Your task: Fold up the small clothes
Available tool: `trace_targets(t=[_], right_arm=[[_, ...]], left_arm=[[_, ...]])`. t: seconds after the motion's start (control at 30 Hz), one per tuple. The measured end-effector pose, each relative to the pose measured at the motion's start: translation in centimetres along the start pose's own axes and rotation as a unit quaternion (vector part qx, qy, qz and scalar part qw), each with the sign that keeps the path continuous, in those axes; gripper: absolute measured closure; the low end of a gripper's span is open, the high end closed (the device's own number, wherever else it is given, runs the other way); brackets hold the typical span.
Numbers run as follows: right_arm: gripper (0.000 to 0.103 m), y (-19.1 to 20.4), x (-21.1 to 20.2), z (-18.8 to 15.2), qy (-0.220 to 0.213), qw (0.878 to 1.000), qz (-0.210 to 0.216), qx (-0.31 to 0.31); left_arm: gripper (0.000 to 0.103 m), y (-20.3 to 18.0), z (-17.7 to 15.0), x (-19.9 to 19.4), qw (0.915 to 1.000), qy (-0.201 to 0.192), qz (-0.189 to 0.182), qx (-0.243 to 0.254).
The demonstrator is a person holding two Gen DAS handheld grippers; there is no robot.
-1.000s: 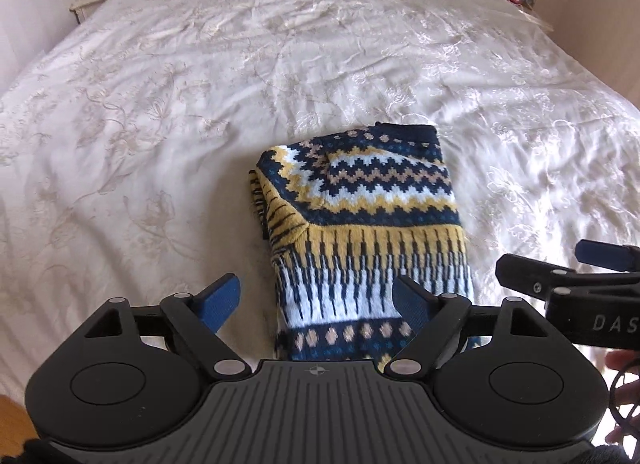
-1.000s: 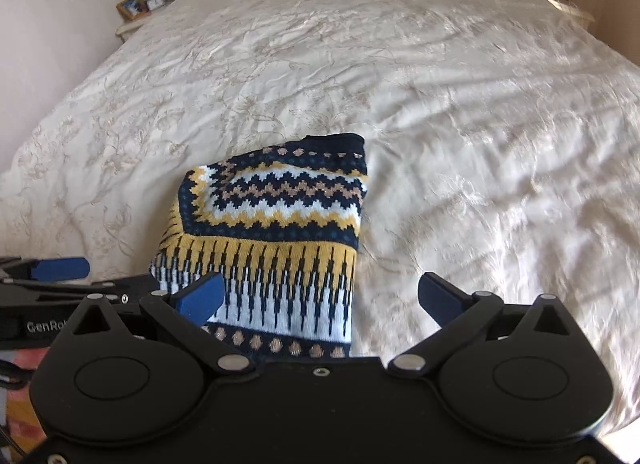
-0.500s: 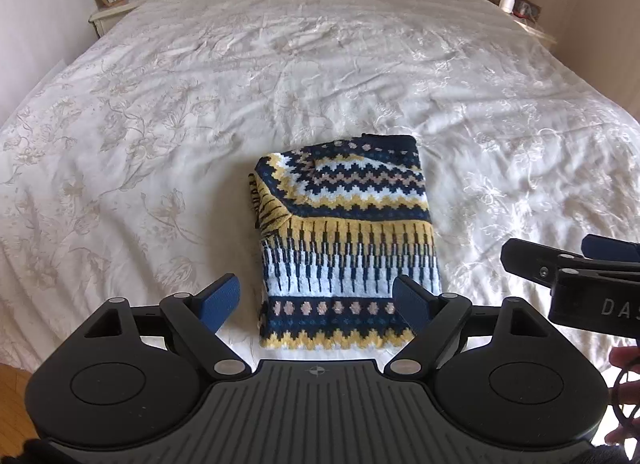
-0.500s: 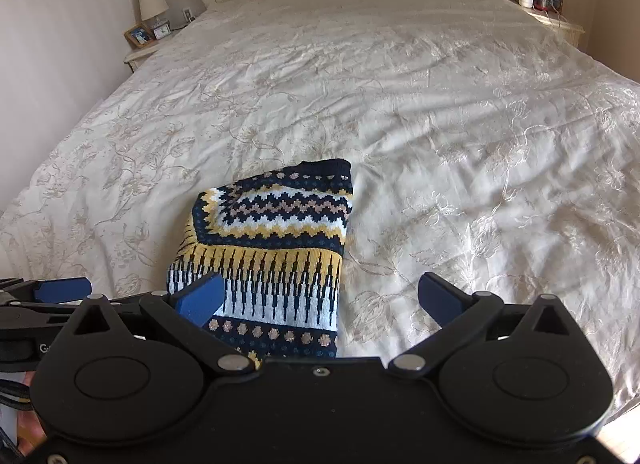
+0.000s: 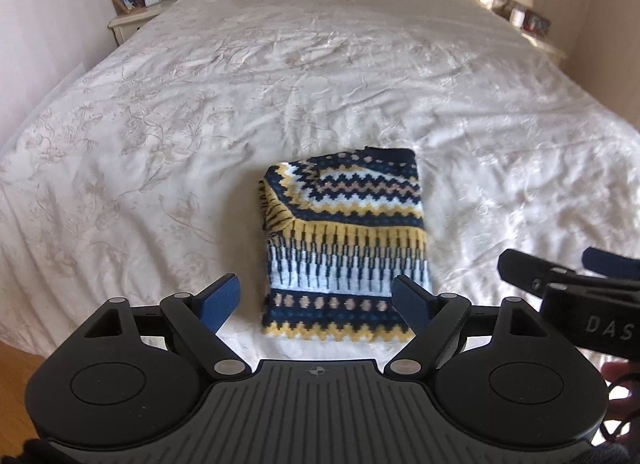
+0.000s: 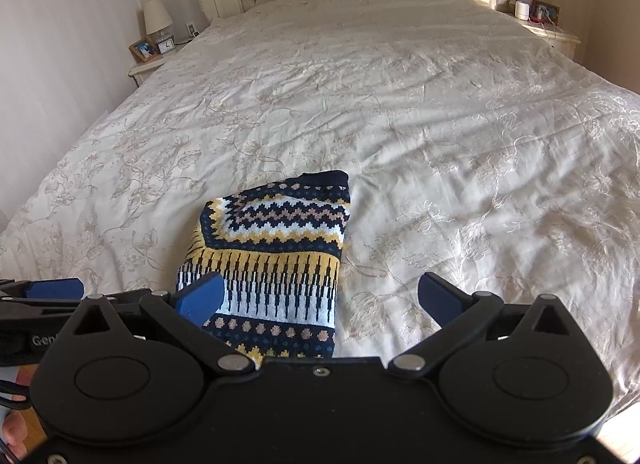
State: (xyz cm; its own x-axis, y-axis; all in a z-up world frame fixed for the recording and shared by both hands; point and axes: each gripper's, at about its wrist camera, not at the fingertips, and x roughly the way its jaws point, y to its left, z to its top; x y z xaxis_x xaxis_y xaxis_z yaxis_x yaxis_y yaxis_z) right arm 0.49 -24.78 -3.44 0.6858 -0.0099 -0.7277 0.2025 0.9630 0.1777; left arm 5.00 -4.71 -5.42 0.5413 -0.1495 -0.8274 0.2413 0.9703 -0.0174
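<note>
Resting near the foot edge of the bed (image 5: 168, 152), the patterned sweater (image 5: 344, 248) lies folded into a compact rectangle, so the fold looks finished. Both the left gripper (image 5: 318, 300) and right gripper (image 6: 320, 296) hang above it, jaws spread and empty. Bare bedspread surrounds it, leaving free room to move.

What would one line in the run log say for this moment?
sweater: folded, on bed | left gripper: open, empty | right gripper: open, empty
</note>
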Motion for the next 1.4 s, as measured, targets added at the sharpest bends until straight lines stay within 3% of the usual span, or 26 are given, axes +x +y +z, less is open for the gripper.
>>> trace_targets(t=[0.23,1.4], right_arm=[[0.000,0.2,-0.7,-0.2,-0.006,1.000,-0.004,0.000],[0.000,-0.5,-2.5,-1.4,-0.015,0.999,-0.039,0.005]], left_arm=[[0.021,-0.1,-0.3,-1.1,0.9998,-0.018,-0.005,-0.008],[0.021,0.6,-1.5,-2.3,0.9994,-0.028,0.014,-0.016]])
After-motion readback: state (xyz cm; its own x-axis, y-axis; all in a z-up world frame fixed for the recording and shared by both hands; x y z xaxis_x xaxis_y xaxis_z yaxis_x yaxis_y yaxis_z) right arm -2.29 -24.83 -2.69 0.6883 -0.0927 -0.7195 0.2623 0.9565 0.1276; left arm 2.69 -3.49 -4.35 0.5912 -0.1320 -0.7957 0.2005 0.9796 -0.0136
